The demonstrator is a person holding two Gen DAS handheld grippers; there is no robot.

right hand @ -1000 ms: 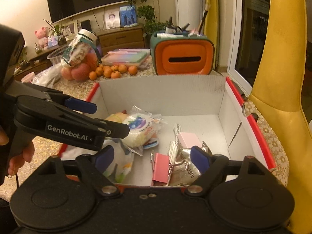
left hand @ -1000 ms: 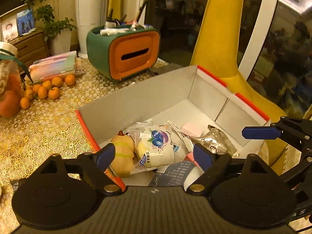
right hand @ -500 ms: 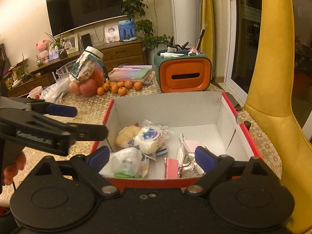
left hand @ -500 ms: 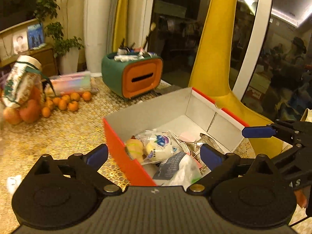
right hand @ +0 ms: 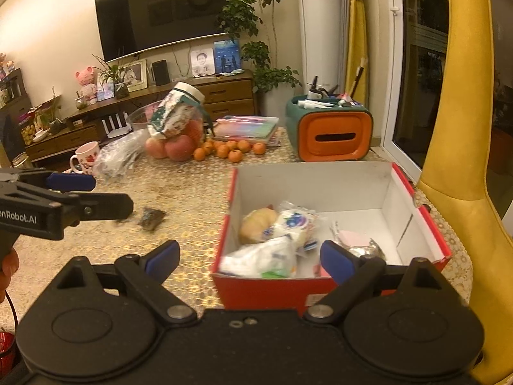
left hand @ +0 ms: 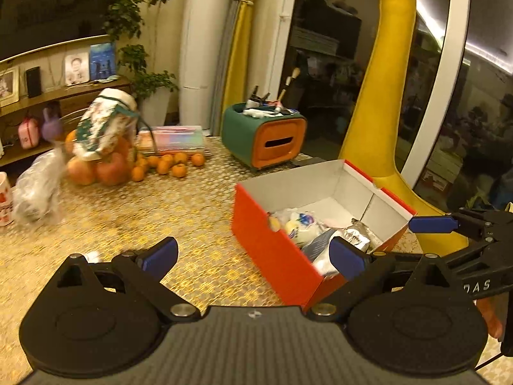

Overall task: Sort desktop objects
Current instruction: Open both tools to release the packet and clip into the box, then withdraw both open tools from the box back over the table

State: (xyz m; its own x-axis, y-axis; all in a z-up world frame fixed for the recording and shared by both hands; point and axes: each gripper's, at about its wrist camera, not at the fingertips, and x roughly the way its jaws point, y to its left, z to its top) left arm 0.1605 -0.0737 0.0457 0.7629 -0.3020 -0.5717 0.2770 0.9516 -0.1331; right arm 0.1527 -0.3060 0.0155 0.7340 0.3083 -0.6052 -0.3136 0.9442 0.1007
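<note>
A red box (left hand: 275, 256) with a white inside (right hand: 320, 186) stands on the table at the right. It holds several packets, among them a white blueberry snack bag (right hand: 293, 224), a white pouch (right hand: 263, 258) and a silver foil pack (left hand: 356, 235). My left gripper (left hand: 253, 253) is open and empty, pulled back in front of the box's left corner. My right gripper (right hand: 250, 256) is open and empty, in front of the box's near wall. A small dark packet (right hand: 152, 218) lies on the table left of the box.
A green-and-orange tissue holder (right hand: 330, 131) stands behind the box. Oranges (right hand: 231, 150), apples, a tilted jar (right hand: 174, 114), a clear bag (left hand: 37, 189) and a mug (right hand: 85, 160) lie at the back left. A yellow chair (right hand: 461, 147) is at the right.
Both grippers have pulled back and up from the box, so more of the table shows. The left gripper has also swung left. Both have stayed open and empty.
</note>
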